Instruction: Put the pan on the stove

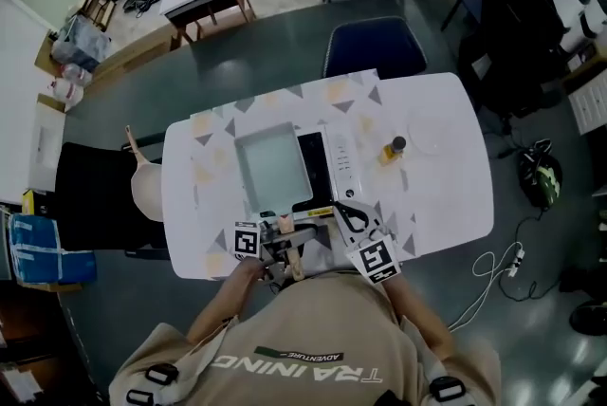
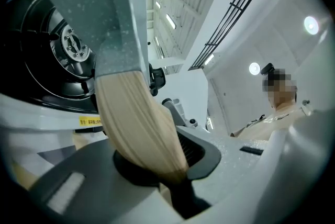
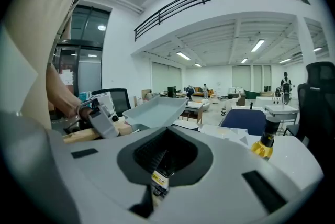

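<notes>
A grey square pan [image 1: 270, 167] lies over the left part of the portable stove [image 1: 338, 163] in the middle of the table. Its pale wooden handle [image 1: 295, 260] points toward me, and my left gripper [image 1: 277, 250] is shut on it. In the left gripper view the handle [image 2: 140, 124] is clamped between the jaws, with the pan's grey underside [image 2: 89, 8] just above the black burner [image 2: 68, 47]. From the right gripper view the pan [image 3: 157, 110] looks tilted, its far side raised. My right gripper [image 1: 358, 226] is shut at the stove's front right, holding nothing.
A small yellow bottle with a black cap [image 1: 393, 149] stands right of the stove, also in the right gripper view as the bottle [image 3: 263, 142]. A clear round plate [image 1: 427, 134] lies beyond it. A dark blue chair [image 1: 375, 46] stands behind the white table [image 1: 455, 195].
</notes>
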Available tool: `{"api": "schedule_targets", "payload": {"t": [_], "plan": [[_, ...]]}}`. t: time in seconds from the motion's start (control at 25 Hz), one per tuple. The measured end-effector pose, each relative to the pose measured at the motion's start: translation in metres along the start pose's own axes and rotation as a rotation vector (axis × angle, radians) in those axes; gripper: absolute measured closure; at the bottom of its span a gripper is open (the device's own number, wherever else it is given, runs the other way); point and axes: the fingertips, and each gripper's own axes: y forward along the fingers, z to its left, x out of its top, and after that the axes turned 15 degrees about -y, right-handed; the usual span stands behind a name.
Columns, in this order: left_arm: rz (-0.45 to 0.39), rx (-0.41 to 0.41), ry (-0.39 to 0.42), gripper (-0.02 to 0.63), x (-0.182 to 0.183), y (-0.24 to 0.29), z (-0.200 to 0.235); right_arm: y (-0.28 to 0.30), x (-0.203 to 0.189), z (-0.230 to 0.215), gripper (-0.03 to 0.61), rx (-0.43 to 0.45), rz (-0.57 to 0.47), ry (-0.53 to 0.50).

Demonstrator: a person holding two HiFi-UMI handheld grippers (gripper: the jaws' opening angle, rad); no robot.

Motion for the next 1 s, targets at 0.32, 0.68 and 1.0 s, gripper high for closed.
{"api": "schedule_targets", "payload": {"t": [0.32, 0.68, 1.0], "plan": [[0.063, -0.016, -0.043, 0.552, 0.006, 0.008, 0.017, -0.009, -0.016, -0.002, 0.580, -0.074, 0.062, 0.044], [0.086, -0.004, -0.078, 0.551, 0.004, 0.009, 0.034, -0.011, -0.025, 0.000, 0.580, -0.071, 0.084, 0.053], [0.102, 0.015, -0.064, 0.550, -0.002, 0.014, 0.047, -0.019, -0.008, -0.003, 0.580, -0.069, 0.059, 0.020]]}}
